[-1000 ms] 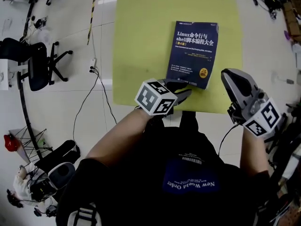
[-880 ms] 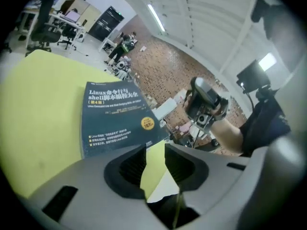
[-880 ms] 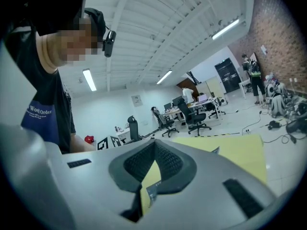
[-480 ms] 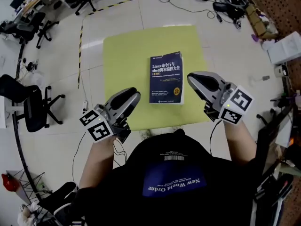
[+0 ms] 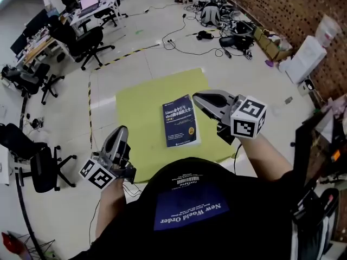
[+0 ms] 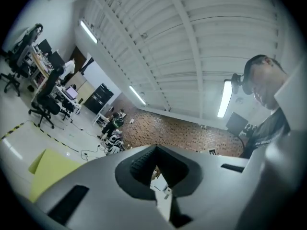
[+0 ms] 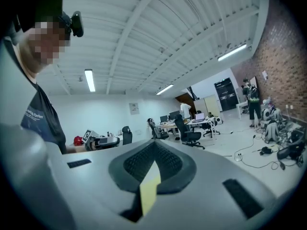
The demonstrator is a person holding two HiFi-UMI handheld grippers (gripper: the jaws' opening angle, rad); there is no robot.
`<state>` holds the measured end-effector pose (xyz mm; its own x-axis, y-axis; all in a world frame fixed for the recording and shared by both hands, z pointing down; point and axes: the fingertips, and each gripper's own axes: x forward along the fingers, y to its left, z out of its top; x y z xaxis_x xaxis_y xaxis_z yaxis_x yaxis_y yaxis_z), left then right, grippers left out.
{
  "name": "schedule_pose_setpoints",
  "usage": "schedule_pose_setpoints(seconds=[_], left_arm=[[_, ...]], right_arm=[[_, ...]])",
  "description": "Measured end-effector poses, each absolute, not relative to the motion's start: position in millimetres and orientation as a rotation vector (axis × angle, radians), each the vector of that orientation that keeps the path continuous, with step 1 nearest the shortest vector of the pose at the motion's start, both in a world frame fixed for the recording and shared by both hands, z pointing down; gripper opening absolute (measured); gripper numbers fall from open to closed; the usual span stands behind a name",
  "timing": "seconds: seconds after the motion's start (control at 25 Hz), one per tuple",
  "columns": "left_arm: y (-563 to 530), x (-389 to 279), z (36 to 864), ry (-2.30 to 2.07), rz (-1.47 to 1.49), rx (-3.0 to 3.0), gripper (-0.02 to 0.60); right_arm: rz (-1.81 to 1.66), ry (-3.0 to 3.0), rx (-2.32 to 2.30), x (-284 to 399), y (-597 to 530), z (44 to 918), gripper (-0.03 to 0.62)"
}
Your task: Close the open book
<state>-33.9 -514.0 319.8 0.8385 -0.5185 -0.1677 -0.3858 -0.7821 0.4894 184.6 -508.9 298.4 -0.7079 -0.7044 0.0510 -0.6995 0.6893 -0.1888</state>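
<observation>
The dark blue book [image 5: 180, 121] lies closed, cover up, on the yellow-green mat [image 5: 138, 99] on the floor. My left gripper [image 5: 120, 131] hangs over the mat's near left corner, well apart from the book, jaws shut with nothing in them. My right gripper [image 5: 198, 97] is raised beside the book's far right corner, above it and not touching; its jaws are together and empty. In the left gripper view the shut left gripper [image 6: 156, 150] points out across the room, with a strip of the mat [image 6: 48, 169] low at the left. The right gripper [image 7: 153, 150] also points level into the office.
Black office chairs [image 5: 35, 164] stand at the left and more chairs and desks [image 5: 87, 39] at the back left. Cables and gear [image 5: 217, 37] lie on the floor beyond the mat. A brick wall [image 5: 282, 10] and a white box [image 5: 306, 58] are at the right.
Both grippers have risen away from the book. The left one left the book's near edge, swung out to the left and shut its jaws. The book has stayed closed.
</observation>
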Motion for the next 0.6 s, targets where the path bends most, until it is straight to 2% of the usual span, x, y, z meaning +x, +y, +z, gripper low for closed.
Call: schedule_pose_setpoints(seconds=[0.6], left_arm=[[-501, -54, 335, -0.731, -0.397, 2.524, 0.006]], right_arm=[[-0.412, 2.893, -1.195, 185, -488, 341, -0.017]])
